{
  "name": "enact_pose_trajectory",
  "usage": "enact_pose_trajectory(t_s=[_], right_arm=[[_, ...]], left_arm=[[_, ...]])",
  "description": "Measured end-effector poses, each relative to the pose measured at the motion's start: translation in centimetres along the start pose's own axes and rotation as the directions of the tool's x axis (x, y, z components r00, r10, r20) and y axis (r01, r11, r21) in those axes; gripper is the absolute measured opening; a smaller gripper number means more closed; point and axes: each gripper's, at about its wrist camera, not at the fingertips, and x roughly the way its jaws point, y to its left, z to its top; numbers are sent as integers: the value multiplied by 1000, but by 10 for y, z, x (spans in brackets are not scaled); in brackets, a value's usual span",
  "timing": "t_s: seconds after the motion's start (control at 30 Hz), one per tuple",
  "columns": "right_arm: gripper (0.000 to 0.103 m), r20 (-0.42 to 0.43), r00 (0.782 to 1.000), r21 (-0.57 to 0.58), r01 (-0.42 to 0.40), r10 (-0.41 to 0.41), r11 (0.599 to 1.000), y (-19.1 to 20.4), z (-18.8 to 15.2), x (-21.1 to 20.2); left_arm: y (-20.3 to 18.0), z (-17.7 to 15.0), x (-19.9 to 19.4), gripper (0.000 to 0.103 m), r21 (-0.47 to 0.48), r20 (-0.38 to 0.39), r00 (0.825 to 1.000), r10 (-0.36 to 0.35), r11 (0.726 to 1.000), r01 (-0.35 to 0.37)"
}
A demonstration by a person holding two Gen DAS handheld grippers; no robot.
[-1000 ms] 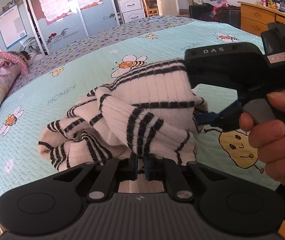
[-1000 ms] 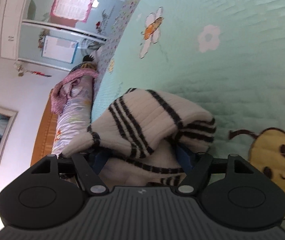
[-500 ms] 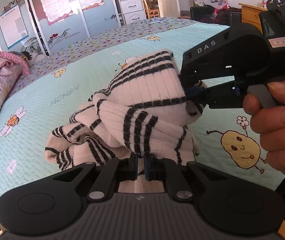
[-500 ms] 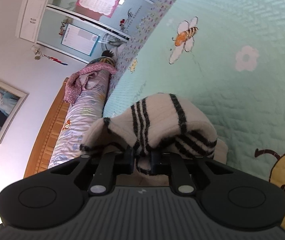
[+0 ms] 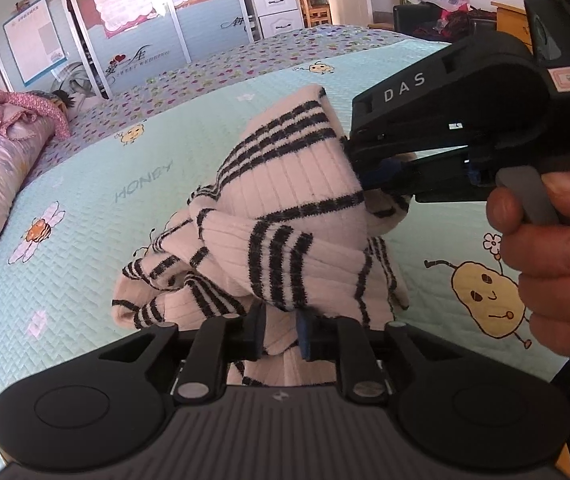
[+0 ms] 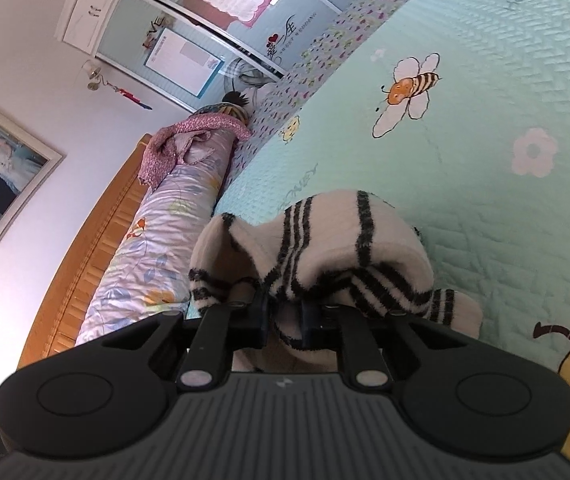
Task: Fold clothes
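Both tongs gripped striped sweater [image 5: 293, 216] above bed [image 5: 85, 208]: right tongs [image 5: 365, 168] clamped; left tongs [image 5: 279, 334] easing open, fabric between, apparently pinched. Step: lifting bunched garment. Next: spread flat.

left gripper [image 5: 279, 332] opening, right gripper [image 6: 283, 320] clamped

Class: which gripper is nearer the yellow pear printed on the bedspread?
Right. The right gripper hangs just above the pear; the left gripper, jaws opening on the striped sweater, sits further aside.
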Motion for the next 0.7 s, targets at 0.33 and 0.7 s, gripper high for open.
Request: enact_pose_trajectory(t_s=[0.33, 0.7], right_arm=[[15, 5, 1000, -46, 3, -3, 999, 13, -1, 6], [15, -42, 997, -334, -73, 63, 940, 82, -37, 8]], left_arm=[[9, -6, 4, 31, -24, -3, 1000, -4, 1000, 4], [40, -53, -29, 56, -129, -9, 997, 77, 989, -78]])
